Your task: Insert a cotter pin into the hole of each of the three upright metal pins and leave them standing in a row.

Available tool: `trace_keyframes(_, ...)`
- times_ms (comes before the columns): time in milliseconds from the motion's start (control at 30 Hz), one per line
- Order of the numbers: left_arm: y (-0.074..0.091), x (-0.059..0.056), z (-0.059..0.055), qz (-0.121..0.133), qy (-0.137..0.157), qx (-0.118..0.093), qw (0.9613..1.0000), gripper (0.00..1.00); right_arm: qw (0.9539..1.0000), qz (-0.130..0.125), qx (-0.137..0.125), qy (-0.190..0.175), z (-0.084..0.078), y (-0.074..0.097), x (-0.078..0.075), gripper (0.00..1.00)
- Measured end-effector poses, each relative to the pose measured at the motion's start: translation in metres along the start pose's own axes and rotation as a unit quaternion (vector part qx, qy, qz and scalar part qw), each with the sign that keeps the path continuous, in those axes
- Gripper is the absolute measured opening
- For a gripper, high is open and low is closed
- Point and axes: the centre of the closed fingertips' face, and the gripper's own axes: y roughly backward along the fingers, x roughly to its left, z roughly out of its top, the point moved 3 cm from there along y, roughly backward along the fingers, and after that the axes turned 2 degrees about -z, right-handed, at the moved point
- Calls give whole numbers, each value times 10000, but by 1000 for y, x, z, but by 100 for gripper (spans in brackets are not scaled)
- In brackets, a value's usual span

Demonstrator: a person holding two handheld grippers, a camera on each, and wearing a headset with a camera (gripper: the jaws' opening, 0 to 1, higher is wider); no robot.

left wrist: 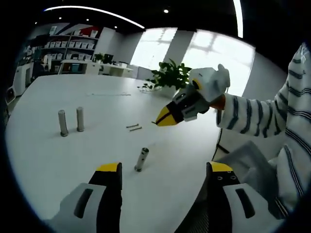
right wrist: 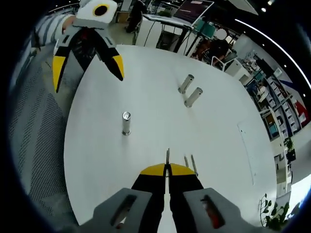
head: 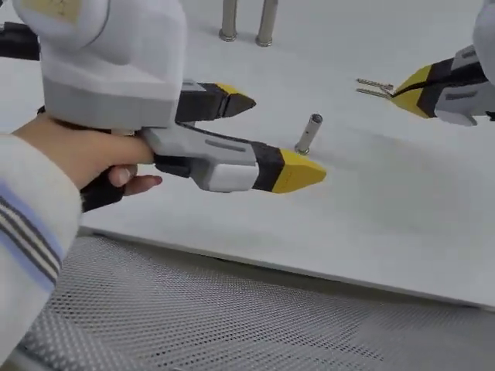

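Observation:
One short metal pin [head: 308, 134] stands alone on the white table [head: 371, 224]; it is also seen at pin [left wrist: 141, 159] and pin [right wrist: 126, 123]. My left gripper [head: 288, 137] is open, and that pin stands just ahead of its spread jaws, untouched. Two more upright pins [head: 247, 23] stand side by side further back. My right gripper [right wrist: 167, 170] is shut on a thin cotter pin [right wrist: 167, 156] that sticks out past its tips, hovering to the right of the lone pin. Two loose cotter pins [right wrist: 189, 162] lie on the table beside it.
The table's near edge [head: 255, 263] runs across the front, with grey mesh [head: 193, 317] below it. A striped sleeve [left wrist: 272, 116] reaches in behind the right gripper [left wrist: 170, 116]. Shelves and a potted plant [left wrist: 170, 75] stand far beyond the table.

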Motion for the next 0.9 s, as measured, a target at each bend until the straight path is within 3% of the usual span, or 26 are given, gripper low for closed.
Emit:
trace_keyframes(133, -3, -2, 9, -107, 110, -141, 9998, 61, 9996, -97, -232, 96, 14, 13, 9, 0)
trace_keyframes(267, -9, -2, 21, -246, 284, -339, 9987, 55, 9987, -204, -293, 372, 22, 20, 18, 0)
trace_keyframes(400, -15, -3, 27, -354, 289, -374, 9983, 48, 9975, -213, -376, 556, 31, 26, 33, 0)
trace_keyframes(700, -23, -18, 30, -748, 426, -417, 9954, 21, 9942, -239, -705, 782, 60, 38, 65, 0)
trace_keyframes(867, -23, -24, 29, -866, 547, -423, 9938, 15, 9931, -171, -892, 743, 73, 42, 76, 0)
trace_keyframes(900, -23, -25, 28, -901, 554, -415, 9935, 14, 9937, -187, -810, 758, 69, 41, 76, 0)
